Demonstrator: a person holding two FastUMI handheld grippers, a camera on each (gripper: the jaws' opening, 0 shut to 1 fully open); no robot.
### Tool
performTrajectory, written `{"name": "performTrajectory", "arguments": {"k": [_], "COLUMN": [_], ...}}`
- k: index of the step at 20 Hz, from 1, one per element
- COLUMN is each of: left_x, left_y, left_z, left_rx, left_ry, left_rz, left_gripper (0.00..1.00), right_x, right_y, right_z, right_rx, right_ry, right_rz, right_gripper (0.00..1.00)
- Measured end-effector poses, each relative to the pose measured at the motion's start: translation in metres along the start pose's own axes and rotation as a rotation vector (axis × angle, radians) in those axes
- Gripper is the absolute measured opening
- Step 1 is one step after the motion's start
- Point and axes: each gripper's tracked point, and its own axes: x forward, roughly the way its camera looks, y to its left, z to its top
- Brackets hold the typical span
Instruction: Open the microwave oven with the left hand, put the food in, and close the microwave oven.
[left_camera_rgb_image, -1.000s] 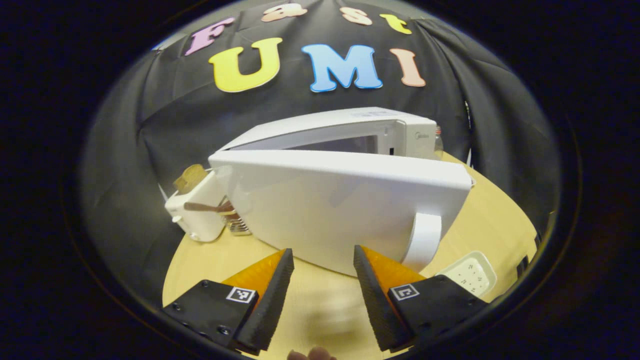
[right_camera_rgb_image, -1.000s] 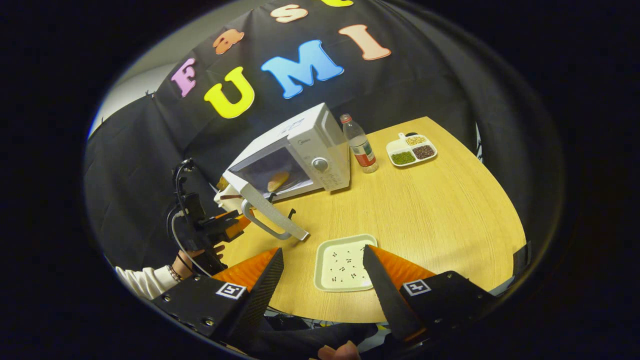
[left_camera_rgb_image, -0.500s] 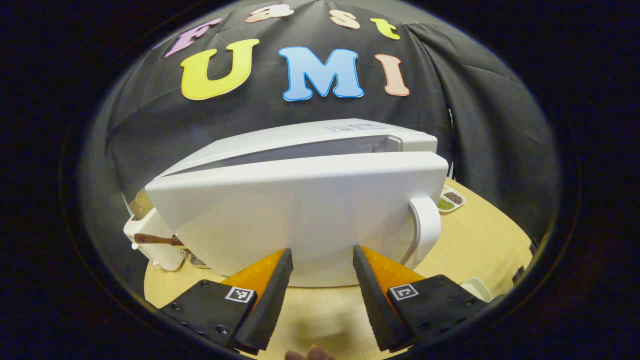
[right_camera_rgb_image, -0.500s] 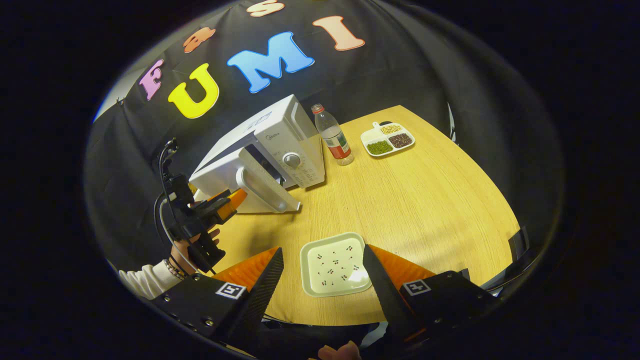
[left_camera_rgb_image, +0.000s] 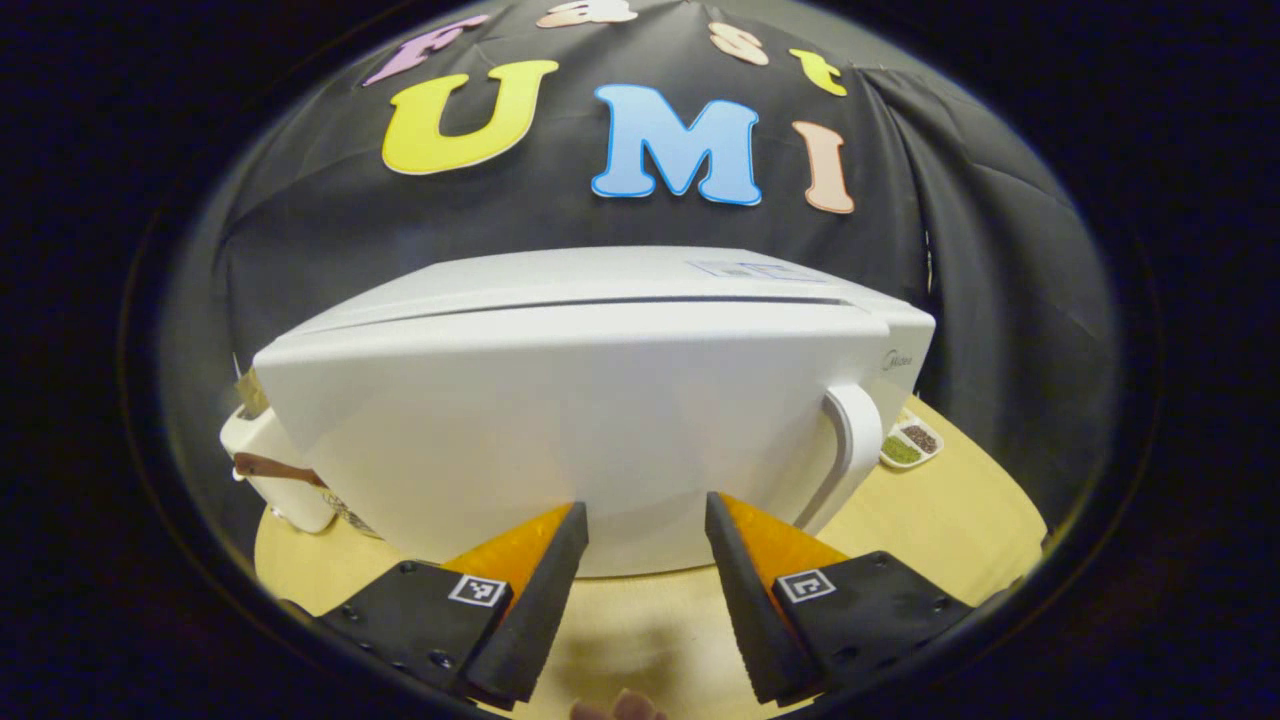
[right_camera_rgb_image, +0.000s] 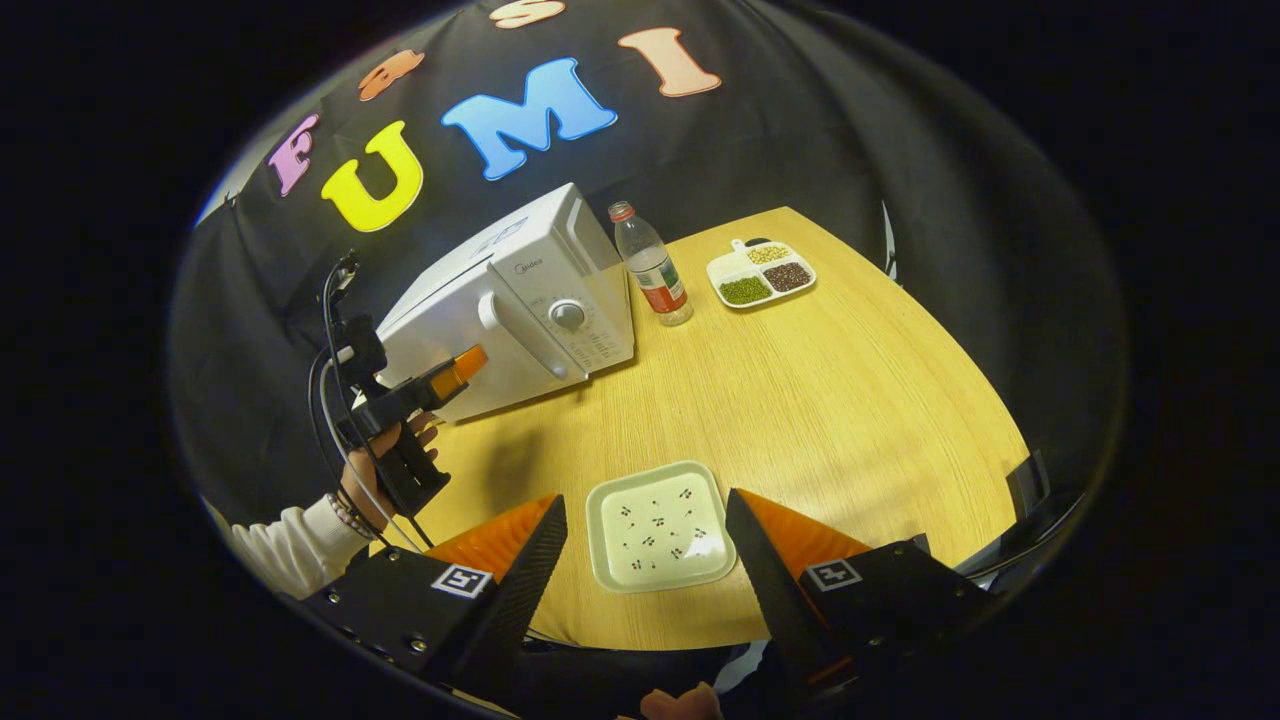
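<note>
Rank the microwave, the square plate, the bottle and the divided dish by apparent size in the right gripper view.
1. microwave, largest.
2. square plate, though it sits nearest the camera, which inflates it.
3. and 4. bottle and divided dish: they look alike in extent, so no ranking.

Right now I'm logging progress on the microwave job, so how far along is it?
Nearly finished. The microwave door looks flush with the body, with the open left tongs pressed against it. The tray by the open right tongs holds no food. Left: draw the left tongs away; I cannot see a latch.
</note>
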Motion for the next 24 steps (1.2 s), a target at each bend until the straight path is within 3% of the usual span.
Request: {"name": "performTrajectory", "arguments": {"k": [13,15,18,22,23,24], "left_x": [0.014,0.017,0.014,-0.022,-0.035,-0.05], "left_y": [0.009,0.011,0.009,-0.007,-0.012,-0.016], "left_z": [-0.001,-0.006,-0.009,-0.002,-0.006,-0.008], "left_rx": [-0.016,-0.083,-0.076,-0.056,-0.049,-0.044], "left_ry": [0.022,0.047,0.056,0.016,0.014,0.015], "left_rz": [-0.028,-0.025,-0.024,-0.055,-0.064,-0.067], "left_gripper": [0.82,0.84,0.81,0.87,0.82,0.87], "right_x": [0.001,-0.002,-0.007,-0.02,-0.024,-0.028], "right_y": [0.008,0.007,0.006,0.0,-0.002,-0.004], "right_z": [-0.008,-0.01,-0.011,0.003,0.008,0.014], "right_rx": [-0.004,-0.025,-0.033,-0.056,-0.059,-0.062], "right_ry": [0.018,0.02,0.022,-0.025,-0.04,-0.056], "right_rz": [0.002,-0.002,-0.005,-0.01,-0.007,-0.003], "right_gripper": [0.98,0.98,0.98,0.98,0.98,0.98]}}
